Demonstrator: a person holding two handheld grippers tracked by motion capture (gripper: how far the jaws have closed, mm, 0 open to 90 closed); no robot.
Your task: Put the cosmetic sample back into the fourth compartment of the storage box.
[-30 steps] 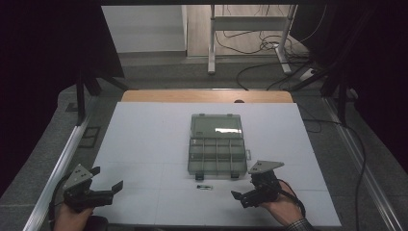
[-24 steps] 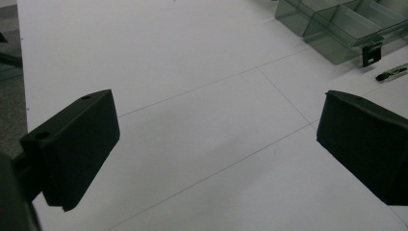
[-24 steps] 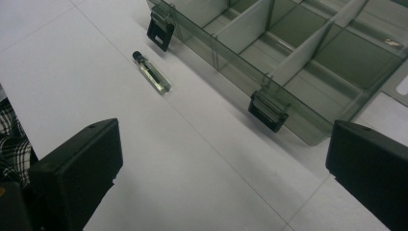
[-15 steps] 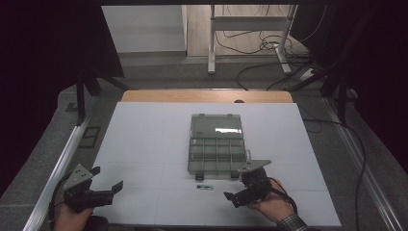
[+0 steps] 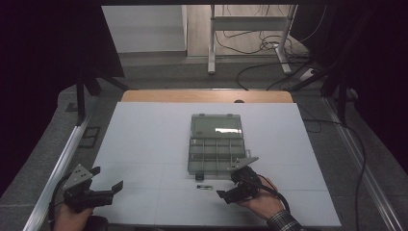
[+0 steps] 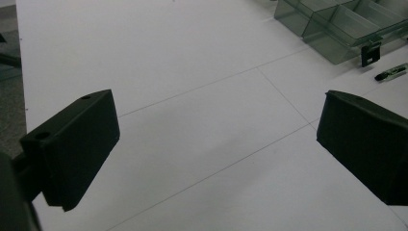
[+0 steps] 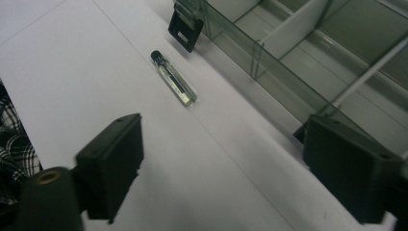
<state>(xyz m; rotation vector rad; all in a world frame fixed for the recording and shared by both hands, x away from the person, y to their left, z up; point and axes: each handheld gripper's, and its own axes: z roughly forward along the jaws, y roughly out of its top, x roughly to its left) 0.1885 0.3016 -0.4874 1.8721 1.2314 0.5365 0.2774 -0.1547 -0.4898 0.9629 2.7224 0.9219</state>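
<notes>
On the white surface (image 5: 144,139) a small glass vial (image 5: 205,186) with a black cap lies flat, just in front of the near edge of an open clear box (image 5: 215,156), beside the box's black latch (image 7: 184,28). In the right gripper view the vial (image 7: 174,78) lies ahead of the jaws and a little to their left, apart from both, its capped end pointing toward the latch. The right tongs (image 5: 230,188) sit low over the surface just to the right of the vial, held in the person's right hand (image 5: 262,202); their jaws have just been closing a little, yet they stand well apart with nothing between them but bare surface, and the right-hand jaw in that view sits close against the box's front wall. The box has a lid (image 5: 215,126) laid back away from the person and a tray split by dividers into compartments; whether anything lies in them cannot be told. The left tongs (image 5: 107,185) rest near the front left corner of the surface, well apart from the vial and the box, gripped by the left hand (image 5: 72,217). In the left gripper view their jaws are spread wide over bare surface, holding nothing, with the box (image 6: 337,29) and the vial (image 6: 390,73) far off toward the upper right.
</notes>
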